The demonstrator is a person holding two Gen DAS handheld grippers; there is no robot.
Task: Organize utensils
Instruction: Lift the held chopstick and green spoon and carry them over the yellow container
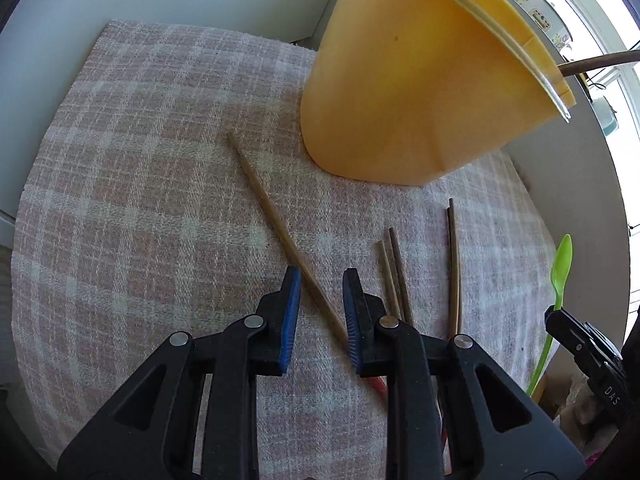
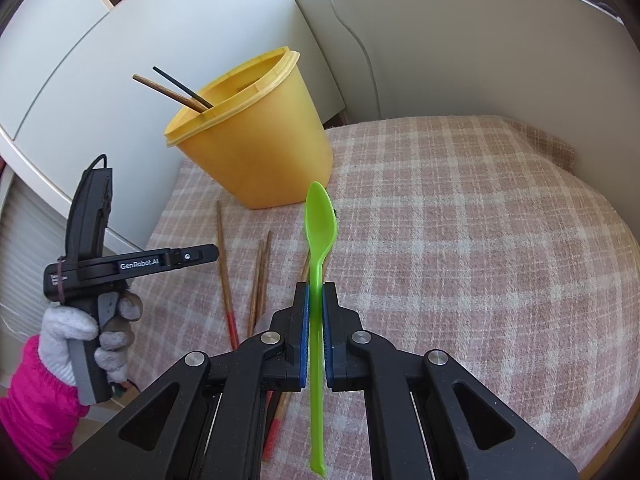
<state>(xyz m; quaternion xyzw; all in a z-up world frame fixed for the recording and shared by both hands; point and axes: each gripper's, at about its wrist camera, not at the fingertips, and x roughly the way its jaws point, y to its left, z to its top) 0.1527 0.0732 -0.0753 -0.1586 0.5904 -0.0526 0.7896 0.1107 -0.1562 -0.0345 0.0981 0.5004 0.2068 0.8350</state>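
Observation:
My right gripper [image 2: 315, 294] is shut on a green plastic spoon [image 2: 319, 216], bowl pointing forward, held above the plaid cloth [image 2: 460, 240]. The spoon also shows at the right edge of the left wrist view [image 1: 560, 268]. A yellow tub [image 2: 256, 140] stands at the back with two chopsticks [image 2: 176, 94] leaning in it; it fills the top of the left wrist view [image 1: 400, 80]. My left gripper [image 1: 320, 276] is open just above the cloth, its fingers either side of a long wooden chopstick [image 1: 264, 200]. Several more chopsticks [image 1: 394, 276] lie to its right.
The plaid cloth [image 1: 140, 160] covers the whole surface. White cabinet walls [image 2: 120, 60] stand behind and to the left of the tub. A white cable [image 2: 360, 40] runs down the back wall. The left gripper's body [image 2: 132, 266] and gloved hand are at left in the right wrist view.

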